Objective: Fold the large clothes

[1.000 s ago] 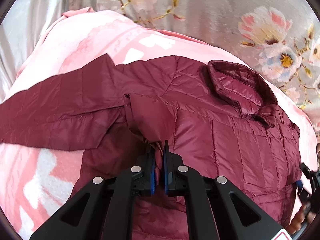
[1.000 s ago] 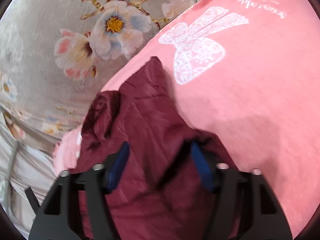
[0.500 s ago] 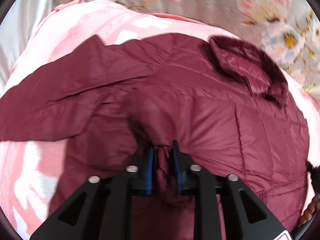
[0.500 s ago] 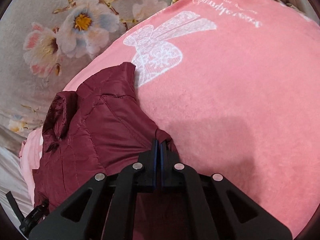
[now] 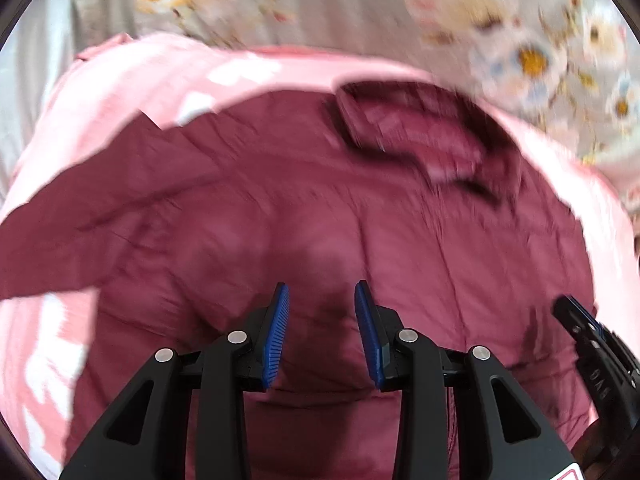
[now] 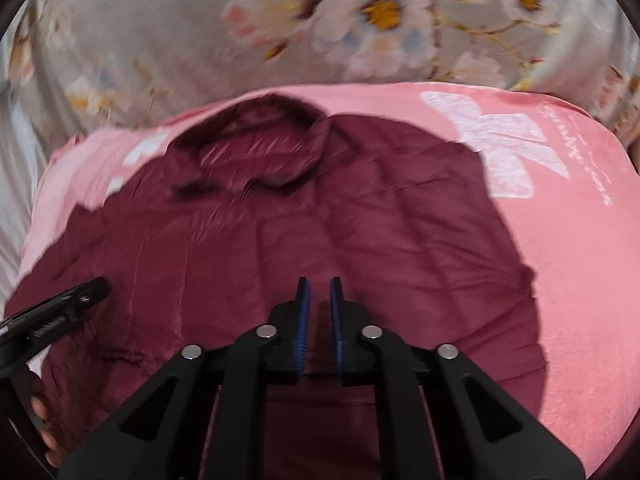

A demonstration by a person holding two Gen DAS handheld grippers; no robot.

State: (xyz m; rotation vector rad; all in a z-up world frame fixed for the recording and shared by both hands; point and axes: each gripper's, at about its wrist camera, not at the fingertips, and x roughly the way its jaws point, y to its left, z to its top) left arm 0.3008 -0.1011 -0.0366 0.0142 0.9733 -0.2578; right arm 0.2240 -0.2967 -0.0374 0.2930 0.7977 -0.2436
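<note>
A maroon quilted jacket (image 5: 320,200) lies spread on a pink blanket, collar (image 5: 416,128) at the far side; it also shows in the right wrist view (image 6: 320,208). My left gripper (image 5: 321,292) is open and empty just above the jacket's front. My right gripper (image 6: 319,286) stands over the jacket's right half, its jaws a narrow gap apart with nothing between them. The right gripper shows at the left view's right edge (image 5: 592,340), the left gripper at the right view's left edge (image 6: 56,312). Both views are blurred.
The pink blanket (image 6: 580,264) with a white bow print (image 6: 500,148) lies over a grey floral bedsheet (image 6: 280,20). The jacket's left sleeve (image 5: 80,208) stretches out to the left.
My left gripper has opened and let go of the jacket fold it pinched. My right gripper, shut on the jacket edge half a second ago, has parted slightly and released it. Both pulled back.
</note>
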